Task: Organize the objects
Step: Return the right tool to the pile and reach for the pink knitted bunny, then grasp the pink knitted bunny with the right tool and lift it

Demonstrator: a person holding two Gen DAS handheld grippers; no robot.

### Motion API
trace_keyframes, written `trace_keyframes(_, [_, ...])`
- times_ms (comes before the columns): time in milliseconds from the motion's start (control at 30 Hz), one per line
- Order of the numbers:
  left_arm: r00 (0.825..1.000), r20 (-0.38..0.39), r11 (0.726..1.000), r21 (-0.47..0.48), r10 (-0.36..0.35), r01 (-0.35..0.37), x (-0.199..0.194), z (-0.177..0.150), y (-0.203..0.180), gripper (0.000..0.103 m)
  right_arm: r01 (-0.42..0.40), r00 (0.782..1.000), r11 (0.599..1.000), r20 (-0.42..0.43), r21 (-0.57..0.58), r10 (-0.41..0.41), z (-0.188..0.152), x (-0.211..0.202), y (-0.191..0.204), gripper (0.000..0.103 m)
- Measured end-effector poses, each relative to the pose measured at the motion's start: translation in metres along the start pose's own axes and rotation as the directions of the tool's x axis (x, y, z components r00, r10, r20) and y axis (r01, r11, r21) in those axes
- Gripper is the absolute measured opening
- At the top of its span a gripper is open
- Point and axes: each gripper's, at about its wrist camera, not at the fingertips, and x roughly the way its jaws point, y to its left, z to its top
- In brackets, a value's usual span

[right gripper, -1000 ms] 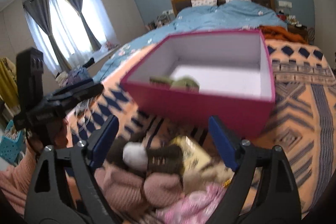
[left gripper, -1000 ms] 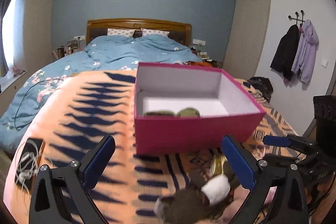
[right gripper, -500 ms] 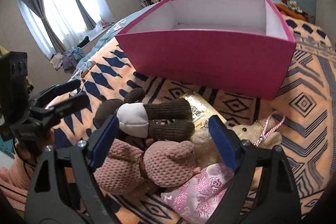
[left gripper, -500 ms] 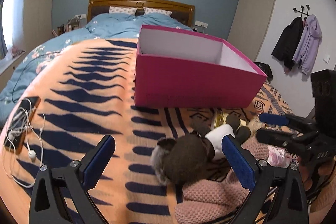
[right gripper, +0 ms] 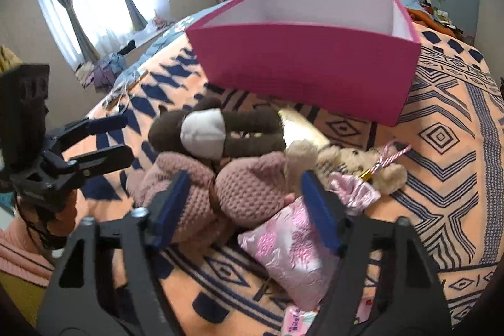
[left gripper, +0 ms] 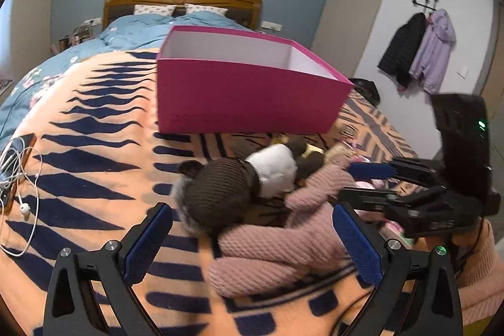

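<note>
Just ahead of each wide-spread hand-held gripper (left gripper: 252, 244) (right gripper: 249, 203), pink knitted toy (right gripper: 252, 191) beneath brown toy (right gripper: 220, 131).

No legible text, brand or number anywhere — faint embossed lines on the pink box (left gripper: 245, 96), print on a packet (right gripper: 296, 326) — both too blurred to read

Bed (left gripper: 94, 128), orange blanket (right gripper: 441, 147), pink box (left gripper: 245, 96), plush toys (right gripper: 245, 188)

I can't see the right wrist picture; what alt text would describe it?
Open right gripper hovers over a pink knitted plush toy piled with a brown-and-white plush toy, beige plush toy and pink satin pouch on an orange patterned blanket, before an open magenta box.
</note>
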Motion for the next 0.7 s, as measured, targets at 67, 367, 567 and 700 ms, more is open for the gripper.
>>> trace_keyframes(67, [1.0, -0.01, 0.999, 0.034, -0.022, 0.022, -0.002, -0.003, -0.011, 0.103, 0.001, 1.0, 1.0, -0.011, -0.014, -0.001, -0.001, 0.003, 0.003, 0.064])
trace_keyframes(367, [0.994, -0.105, 0.992, 0.126, -0.017, 0.03, 0.02, -0.019, -0.04, 0.099, 0.001, 0.999, 0.999, -0.046, 0.034, 0.001, 0.002, 0.018, -0.01, 0.054])
trace_keyframes(567, [0.988, -0.152, 0.997, 0.076, -0.017, 0.028, 0.028, -0.022, -0.032, 0.084, 0.017, 0.999, 1.0, -0.035, 0.011, -0.016, 0.001, 0.017, -0.007, 0.051])
trace_keyframes(700, [0.983, -0.174, 0.996, 0.046, -0.064, 0.073, 0.025, -0.024, -0.03, 0.065, 0.014, 1.0, 1.0, -0.025, 0.023, -0.014, 0.001, 0.015, -0.007, 0.048])
